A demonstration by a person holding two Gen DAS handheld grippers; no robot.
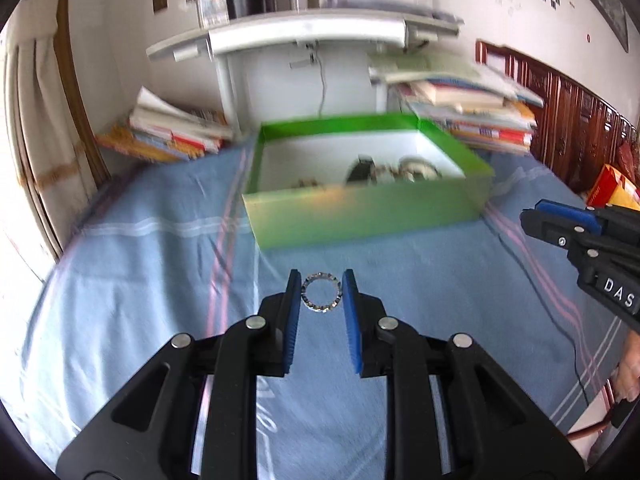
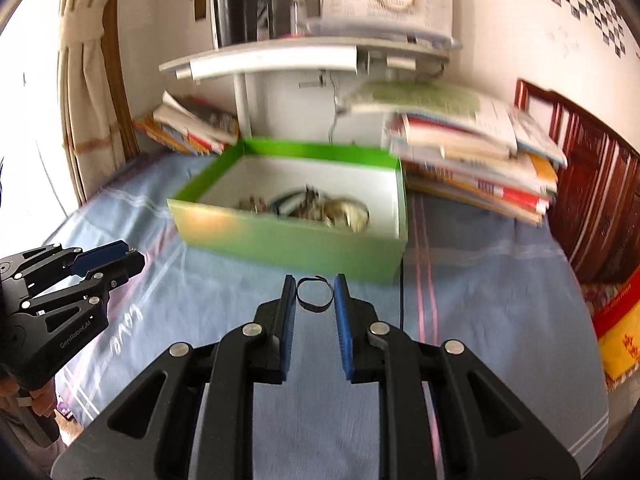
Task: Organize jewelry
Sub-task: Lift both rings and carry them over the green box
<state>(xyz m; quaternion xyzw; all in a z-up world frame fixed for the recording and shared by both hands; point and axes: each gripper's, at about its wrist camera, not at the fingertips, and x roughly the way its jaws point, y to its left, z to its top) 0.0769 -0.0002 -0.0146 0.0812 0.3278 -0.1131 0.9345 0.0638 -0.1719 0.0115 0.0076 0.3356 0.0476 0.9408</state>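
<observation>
on the left, the left gripper (image 1: 322, 296) with its black frame and blue ribbed pads is pinching a small sparkling silver ring studded with stones (image 1: 322, 298), the band sitting upright between the two fingertips and touching both pads. it is hanging above the light blue striped cloth (image 1: 120, 280) that is covering the table, just in front of the green cardboard box with a white inside (image 1: 360, 216). from the right wrist view this same gripper is showing at the left edge, side on.

in the middle, the box is lying open on the cloth, and a blurred heap of jewelry (image 2: 316, 210) is resting on its floor toward the near wall; the single pieces are too smeared to name. behind the box a white shelf unit (image 1: 304, 36) is standing, with stacks of books (image 2: 472, 160) piled on both sides of it.

on the right, the right gripper (image 2: 315, 294), of the same black and blue build, is clamping a thin dark band bent into an open loop (image 2: 315, 294), its ends overlapping at the top, between its fingertips. this loop is also hanging over the cloth, close before the box's near green wall. a dark red carved wooden headboard (image 2: 592, 208) is running along the far right.
</observation>
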